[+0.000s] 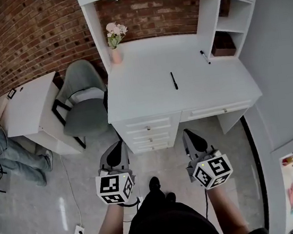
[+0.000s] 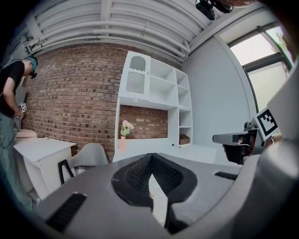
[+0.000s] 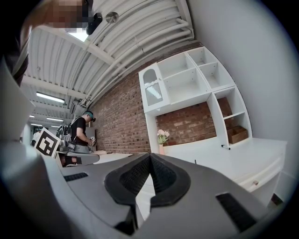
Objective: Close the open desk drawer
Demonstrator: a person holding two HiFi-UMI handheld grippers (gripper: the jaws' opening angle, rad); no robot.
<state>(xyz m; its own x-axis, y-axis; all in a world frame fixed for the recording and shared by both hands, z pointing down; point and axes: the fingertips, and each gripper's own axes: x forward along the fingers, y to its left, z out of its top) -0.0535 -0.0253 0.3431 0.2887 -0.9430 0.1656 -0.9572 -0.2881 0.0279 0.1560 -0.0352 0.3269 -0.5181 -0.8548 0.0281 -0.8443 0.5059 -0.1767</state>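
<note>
Head view
- Left claw (image 1: 118, 147): held low over the grey floor in front of the table (image 1: 149, 94), tips towards the stack of three small drawers (image 1: 149, 135), touching nothing.
- Right claw (image 1: 190, 135): level with the left claw, just right of the small drawers and near the table front, also touching nothing.
- Wide drawer (image 1: 221, 110): under the table's right half, beside the small drawers. Its front seems to stand a little proud of the table edge, though by how much is unclear.
- On the table: a black pen (image 1: 174, 80) near the middle, a marker (image 1: 204, 57) by the shelf unit, and a pink vase of flowers (image 1: 115, 44) at the back left corner.
- Around it: a grey chair (image 1: 85, 103) to the left, then a second white table (image 1: 28, 110), with a person (image 1: 4, 151) at the far left.

Left gripper view
- Left claw: the jaws meet at their tips, with nothing between the pads.
- Beyond: the vase, the white shelf unit (image 2: 159, 88) and the brick wall (image 2: 74, 93). The right claw's body crosses the right edge.

Right gripper view
- Right claw: the jaws are pressed together at the tips and hold nothing.
- Wide drawer: low at the right, under the table edge, with a small knob showing on its front.
- Beyond: the vase and shelf unit, with the person standing at the far left.
</note>
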